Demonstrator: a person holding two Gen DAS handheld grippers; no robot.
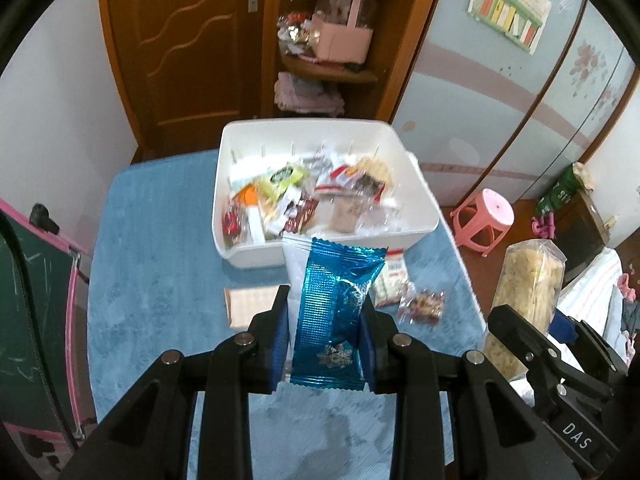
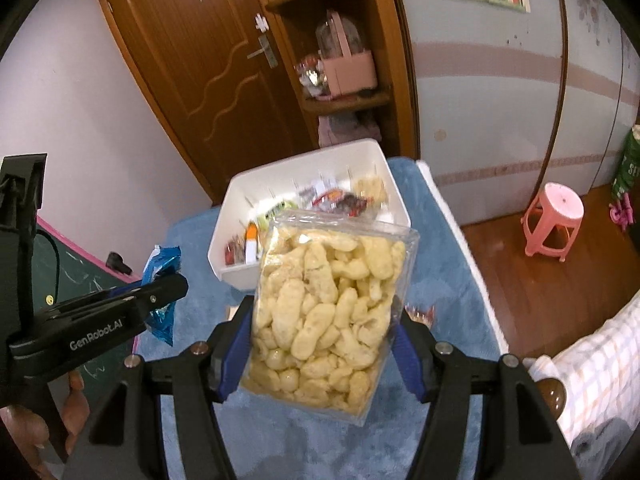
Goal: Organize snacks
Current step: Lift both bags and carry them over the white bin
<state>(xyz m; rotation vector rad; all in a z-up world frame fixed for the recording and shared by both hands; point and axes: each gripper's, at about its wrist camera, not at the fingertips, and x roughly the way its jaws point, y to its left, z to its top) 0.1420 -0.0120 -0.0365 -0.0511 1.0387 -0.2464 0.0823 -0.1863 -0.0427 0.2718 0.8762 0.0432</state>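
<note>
My left gripper (image 1: 325, 312) is shut on a shiny blue foil snack packet (image 1: 338, 312), held upright above the blue cloth; a white packet (image 1: 294, 276) shows behind it. The right gripper (image 2: 323, 320) is shut on a clear box of pale puffed snacks (image 2: 326, 320), also raised over the table. That box (image 1: 524, 304) appears at the right of the left wrist view, and the blue packet (image 2: 162, 276) at the left of the right wrist view. Ahead stands a white bin (image 1: 420, 216) (image 2: 400, 208) with several wrapped snacks inside.
A blue fluffy cloth (image 1: 160, 248) covers the table. On it near the bin lie a clear bag of reddish snacks (image 1: 422, 306), a white-labelled packet (image 1: 392, 284) and a flat tan packet (image 1: 244, 306). A pink stool (image 2: 554, 220), wooden door, shelf and green chalkboard (image 1: 28, 320) surround the table.
</note>
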